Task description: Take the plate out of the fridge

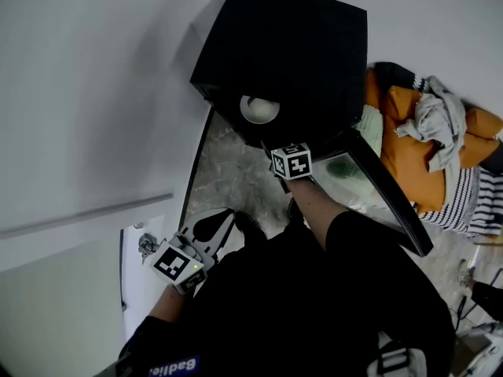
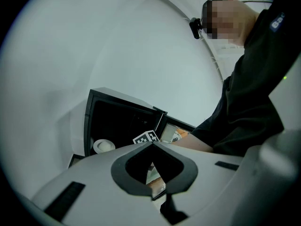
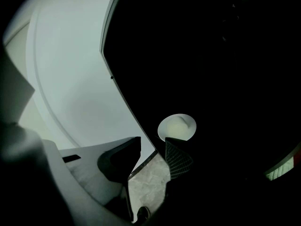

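Observation:
A black mini fridge stands open on the floor. A small white plate lies inside it near the front left. My right gripper is at the fridge mouth and open, with nothing between its fingers. The plate lies just past its right fingertip. In the head view only that gripper's marker cube shows, with the jaws hidden under the fridge top. My left gripper hangs back by my body, jaw tips touching and empty. From the left gripper the plate shows far ahead in the fridge.
The fridge's glass door swings out to the right, past my right arm. Orange, grey and striped clothes are piled right of the fridge. A marbled floor lies in front, with a white wall on the left and a dark shoe below.

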Available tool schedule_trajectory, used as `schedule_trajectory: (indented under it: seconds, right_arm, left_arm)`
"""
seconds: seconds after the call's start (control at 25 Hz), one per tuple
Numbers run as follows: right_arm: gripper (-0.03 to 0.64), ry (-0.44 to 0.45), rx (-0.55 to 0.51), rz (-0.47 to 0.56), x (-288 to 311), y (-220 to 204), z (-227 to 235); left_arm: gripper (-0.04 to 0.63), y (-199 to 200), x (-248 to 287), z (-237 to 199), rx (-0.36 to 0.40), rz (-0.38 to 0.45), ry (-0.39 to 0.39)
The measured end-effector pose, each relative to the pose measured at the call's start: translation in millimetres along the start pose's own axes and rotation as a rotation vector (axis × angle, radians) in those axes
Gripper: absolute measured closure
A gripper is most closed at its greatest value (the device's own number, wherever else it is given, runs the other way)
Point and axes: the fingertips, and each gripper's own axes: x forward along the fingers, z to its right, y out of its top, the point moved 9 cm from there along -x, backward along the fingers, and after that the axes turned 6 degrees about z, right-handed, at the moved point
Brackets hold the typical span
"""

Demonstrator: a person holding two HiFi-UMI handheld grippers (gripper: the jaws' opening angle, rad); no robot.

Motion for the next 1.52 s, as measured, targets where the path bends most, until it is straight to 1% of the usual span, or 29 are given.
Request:
schedule_trajectory:
  seconds: [0.16, 0.36, 0.56, 0.84, 1.0, 1.52]
  right_arm:
    - [0.468, -0.018, 0.033, 0.009, 9, -2, 3]
    - [0.461, -0.056, 0.097, 0.049, 18, -3, 13]
    - [0.460, -0.132, 0.119, 0.049, 21, -8, 26]
    - [0.460, -0.175, 0.179, 0.072, 31, -8, 40]
    - [0.454, -0.188, 0.211, 0.080, 35, -10, 46]
    - [0.446, -0.187, 0.259, 0.102, 54, -24, 51]
  left_arm:
    - [0.597, -3, 1, -4, -0.002, -0.008, -0.020]
    - [0.597, -10, -2, -11, -0.002, -0.031, -0.037]
    - [0.597, -13, -7, -19, -0.006, -0.040, -0.041]
    - [0.597, -17, -10, -22, -0.005, -0.046, -0.053]
    - [0.597, -26, -14, -21, -0.022, -0.051, -0.054]
    - [0.597, -60, -29, -21, -0.082, -0.058, -0.059]
